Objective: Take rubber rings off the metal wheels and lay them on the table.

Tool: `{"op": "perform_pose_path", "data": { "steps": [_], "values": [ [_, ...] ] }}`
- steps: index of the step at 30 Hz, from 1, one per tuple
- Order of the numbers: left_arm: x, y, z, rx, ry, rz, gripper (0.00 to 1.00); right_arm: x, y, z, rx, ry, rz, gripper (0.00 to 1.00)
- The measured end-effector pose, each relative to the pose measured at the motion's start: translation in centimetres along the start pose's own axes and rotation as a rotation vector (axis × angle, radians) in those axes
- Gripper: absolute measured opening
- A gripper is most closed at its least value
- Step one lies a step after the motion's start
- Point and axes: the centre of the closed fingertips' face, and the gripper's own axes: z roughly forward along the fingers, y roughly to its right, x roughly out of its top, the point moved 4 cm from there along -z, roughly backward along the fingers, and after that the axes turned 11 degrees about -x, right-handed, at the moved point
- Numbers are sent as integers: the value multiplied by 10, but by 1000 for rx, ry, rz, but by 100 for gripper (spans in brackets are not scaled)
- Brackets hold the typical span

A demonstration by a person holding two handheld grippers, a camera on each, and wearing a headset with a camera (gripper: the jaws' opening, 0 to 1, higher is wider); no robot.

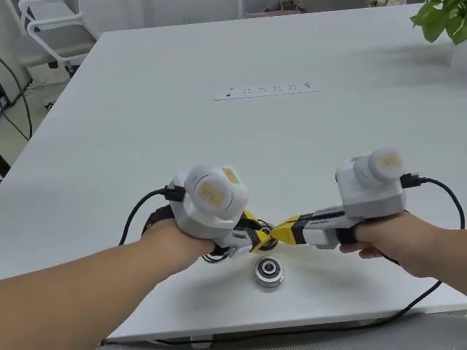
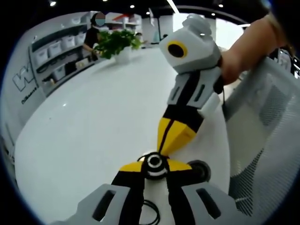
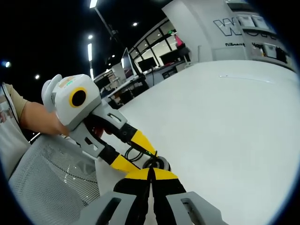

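My left gripper is shut on a small metal wheel with a black rubber ring around it, held just above the table. My right gripper comes from the opposite side, its jaws pressed together at the wheel's rim, pinching the ring. In the left gripper view the right gripper touches the top of the held wheel. A second metal wheel lies flat on the table just below the two tips. A thin black ring lies loose on the table under the left gripper.
The white table stretches far ahead, with a power strip set into its middle. Its near edge runs just below the loose wheel. A plant stands at the far right corner and a chair at the far left.
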Motion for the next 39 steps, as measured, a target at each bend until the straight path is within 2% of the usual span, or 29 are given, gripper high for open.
{"op": "perform_pose_path", "data": {
  "steps": [6, 16, 18, 31, 39],
  "values": [
    [-3, 6, -5, -16, -16, 17, 23, 2, -3, -2, 3, 10, 3, 0],
    [0, 7, -27, -18, 25, 8, 29, 7, -5, -7, 1, 31, 16, 0],
    [0, 8, -35, -17, 45, 2, 31, 9, -6, -10, 2, 38, 19, 0],
    [-1, 17, -70, -5, 109, -19, 38, 20, -18, -13, 32, 54, 17, 0],
    [-11, 17, -89, 28, 108, -11, 44, 29, -27, -8, 52, 58, 6, 0]
  ]
}}
